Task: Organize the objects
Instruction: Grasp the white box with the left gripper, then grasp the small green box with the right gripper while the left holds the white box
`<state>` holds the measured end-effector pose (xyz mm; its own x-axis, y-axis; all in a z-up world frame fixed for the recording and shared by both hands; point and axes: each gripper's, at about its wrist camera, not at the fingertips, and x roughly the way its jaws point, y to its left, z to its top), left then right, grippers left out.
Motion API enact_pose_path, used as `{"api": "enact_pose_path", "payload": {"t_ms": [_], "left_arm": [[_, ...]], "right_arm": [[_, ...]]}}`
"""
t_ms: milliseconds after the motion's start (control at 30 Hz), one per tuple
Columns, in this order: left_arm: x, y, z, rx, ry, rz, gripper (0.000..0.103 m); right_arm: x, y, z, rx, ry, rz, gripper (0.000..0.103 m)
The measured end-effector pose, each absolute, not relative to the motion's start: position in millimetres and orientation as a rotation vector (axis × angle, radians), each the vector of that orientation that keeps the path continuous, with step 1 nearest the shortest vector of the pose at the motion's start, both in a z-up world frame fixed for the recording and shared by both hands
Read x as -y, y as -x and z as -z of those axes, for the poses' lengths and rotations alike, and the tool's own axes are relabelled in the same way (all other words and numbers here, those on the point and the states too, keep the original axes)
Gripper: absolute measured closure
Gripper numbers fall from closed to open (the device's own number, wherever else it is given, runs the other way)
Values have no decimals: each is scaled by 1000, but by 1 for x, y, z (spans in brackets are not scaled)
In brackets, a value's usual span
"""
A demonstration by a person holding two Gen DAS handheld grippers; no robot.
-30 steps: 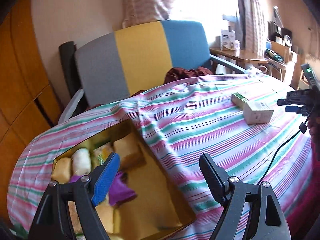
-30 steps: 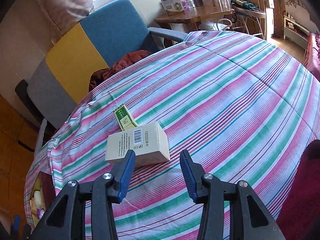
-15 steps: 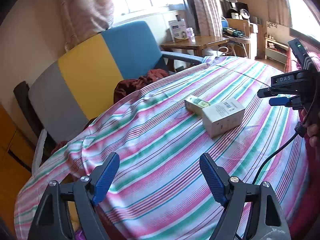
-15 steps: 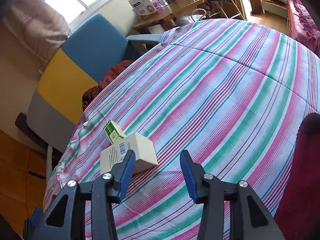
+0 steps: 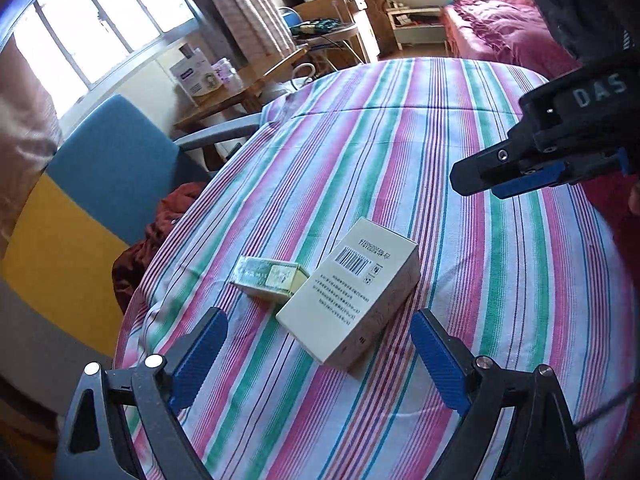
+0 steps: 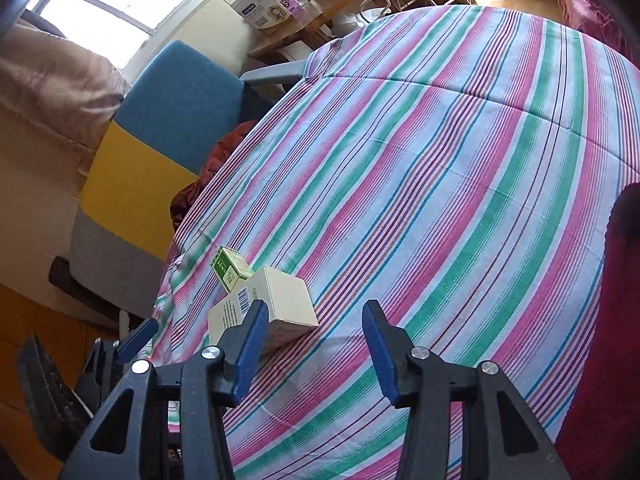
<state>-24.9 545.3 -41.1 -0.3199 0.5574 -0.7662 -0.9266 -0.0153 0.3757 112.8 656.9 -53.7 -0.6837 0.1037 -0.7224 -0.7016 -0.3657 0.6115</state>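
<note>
A cream box (image 5: 352,292) with a barcode lies on the striped tablecloth (image 5: 400,152), and a small green box (image 5: 272,276) touches its far left side. My left gripper (image 5: 316,326) hangs just short of the cream box with its jaws opening. The box's near corner shows between the blue fingertips, untouched by either pad. In the right wrist view, the cream box (image 6: 292,300) and green box (image 6: 230,266) lie ahead and to the left. My right gripper (image 6: 314,314) is opening slightly and holds nothing. Its left finger overlaps the cream box in the picture. It also shows as the right gripper (image 5: 476,180) from the left wrist.
A chair (image 5: 80,200) with a grey, yellow and blue back stands past the table's left edge, with dark red cloth (image 5: 168,216) on its seat. Behind are a wooden side table (image 5: 224,96) and a bed with a red cover (image 5: 500,32). The left gripper (image 6: 136,336) shows at lower left.
My left gripper has swung from the gold tin of packets to the two boxes, rolling and spreading its jaws wider. The right gripper has rolled and stayed near the cream box.
</note>
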Motion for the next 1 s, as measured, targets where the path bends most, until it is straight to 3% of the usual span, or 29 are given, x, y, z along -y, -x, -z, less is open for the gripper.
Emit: {"api": "enact_pose_path", "payload": {"t_ms": [400,433,467,600,1000], "left_arm": [[-590,30,74,-1114,502,-1466,8],[-590,29,75,-1096,525,-1456,12],[-585,29,75,-1078,554,-1451,29],[-564,31,65,-967,629,-1522,49],[-412,40,52,-644,994,-1945,51]], "right_arm": [[-657,-110,60,-1404,830,-2087,53],[-657,-110,61,-1403,832,-2085,53],[-657,-110,61,-1401,833,-2082,53],[-656,-109,62,-1388,844,-2074,53],[-641,-86,65,-1283,1012,-2127,53]]}}
